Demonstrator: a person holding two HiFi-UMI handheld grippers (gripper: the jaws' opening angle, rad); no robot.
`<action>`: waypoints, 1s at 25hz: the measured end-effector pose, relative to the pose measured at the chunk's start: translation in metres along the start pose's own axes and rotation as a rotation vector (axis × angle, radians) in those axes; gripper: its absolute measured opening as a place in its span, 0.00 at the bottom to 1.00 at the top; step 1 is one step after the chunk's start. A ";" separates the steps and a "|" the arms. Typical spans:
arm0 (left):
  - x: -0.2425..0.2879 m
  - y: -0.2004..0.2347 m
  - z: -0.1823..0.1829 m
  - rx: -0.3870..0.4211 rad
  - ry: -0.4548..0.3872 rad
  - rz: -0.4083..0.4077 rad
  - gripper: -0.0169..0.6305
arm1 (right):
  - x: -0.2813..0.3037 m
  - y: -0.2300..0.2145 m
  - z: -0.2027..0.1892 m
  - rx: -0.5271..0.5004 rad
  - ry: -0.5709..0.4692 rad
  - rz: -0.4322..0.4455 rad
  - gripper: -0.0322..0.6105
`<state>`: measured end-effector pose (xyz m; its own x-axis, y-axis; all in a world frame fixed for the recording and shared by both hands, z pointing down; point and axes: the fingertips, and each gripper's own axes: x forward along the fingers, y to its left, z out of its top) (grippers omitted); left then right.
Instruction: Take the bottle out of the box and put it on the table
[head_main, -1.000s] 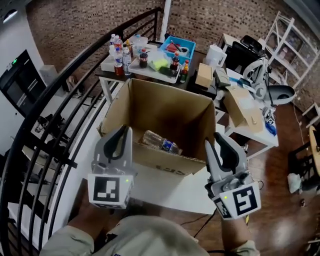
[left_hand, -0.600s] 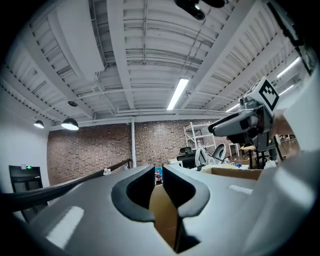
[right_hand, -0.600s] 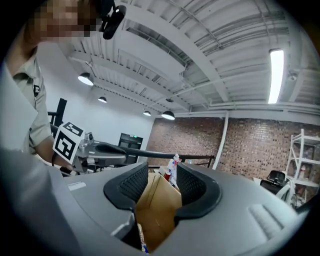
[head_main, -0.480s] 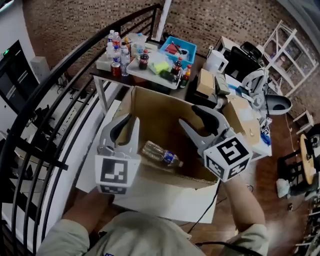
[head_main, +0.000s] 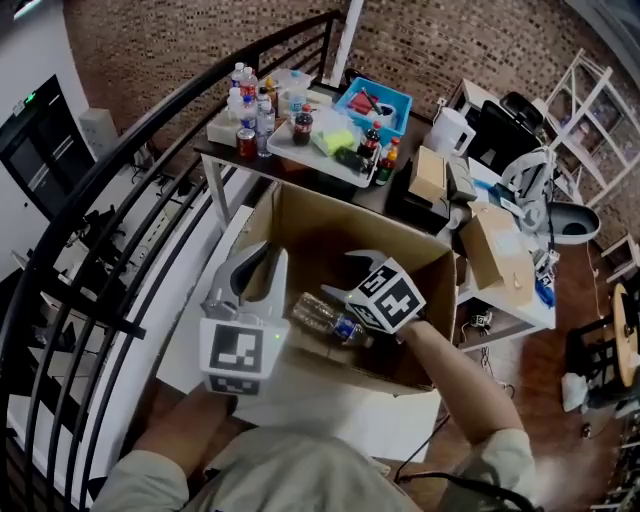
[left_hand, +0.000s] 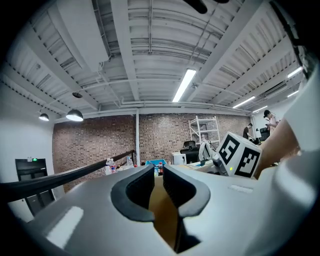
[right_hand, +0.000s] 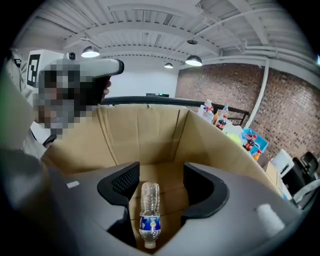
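A clear plastic bottle (head_main: 322, 317) with a blue label lies on its side on the floor of an open cardboard box (head_main: 318, 208). My right gripper (head_main: 346, 288) reaches down into the box from the right, just above the bottle. Its jaws are opening. In the right gripper view the bottle (right_hand: 148, 212) lies between the right gripper (right_hand: 161, 174) fingers, and the pads stand clear of it. My left gripper (head_main: 262, 256) hovers level over the box's left front corner, shut and empty. In the left gripper view the left gripper (left_hand: 158, 171) shows only cardboard beyond its narrow slit.
The box stands on a white table (head_main: 330, 410). Behind it a dark table (head_main: 225, 150) carries several drink bottles, a white tray and a blue bin (head_main: 375, 103). A black railing (head_main: 120, 165) curves along the left. A smaller cardboard box (head_main: 497, 255) sits on a desk at the right.
My right gripper swung from the box's right front side over its rim and dipped inside over the bottle, its jaws spreading. The left gripper shifted a little toward the box.
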<state>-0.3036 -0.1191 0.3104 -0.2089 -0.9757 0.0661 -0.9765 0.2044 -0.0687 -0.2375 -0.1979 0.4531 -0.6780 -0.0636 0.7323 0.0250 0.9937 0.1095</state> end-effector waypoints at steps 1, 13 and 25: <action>0.000 0.000 -0.001 0.000 0.003 0.002 0.07 | 0.005 -0.001 -0.004 0.024 0.009 0.006 0.48; 0.048 -0.075 -0.001 0.183 0.066 -0.466 0.13 | -0.036 -0.038 -0.012 0.306 -0.082 -0.100 0.44; 0.083 -0.182 -0.135 0.531 0.359 -1.045 0.43 | -0.186 -0.004 0.032 0.246 -0.375 -0.247 0.42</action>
<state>-0.1506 -0.2262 0.4629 0.5772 -0.5567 0.5975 -0.5578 -0.8031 -0.2095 -0.1353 -0.1866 0.2951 -0.8601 -0.3063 0.4080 -0.3121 0.9485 0.0543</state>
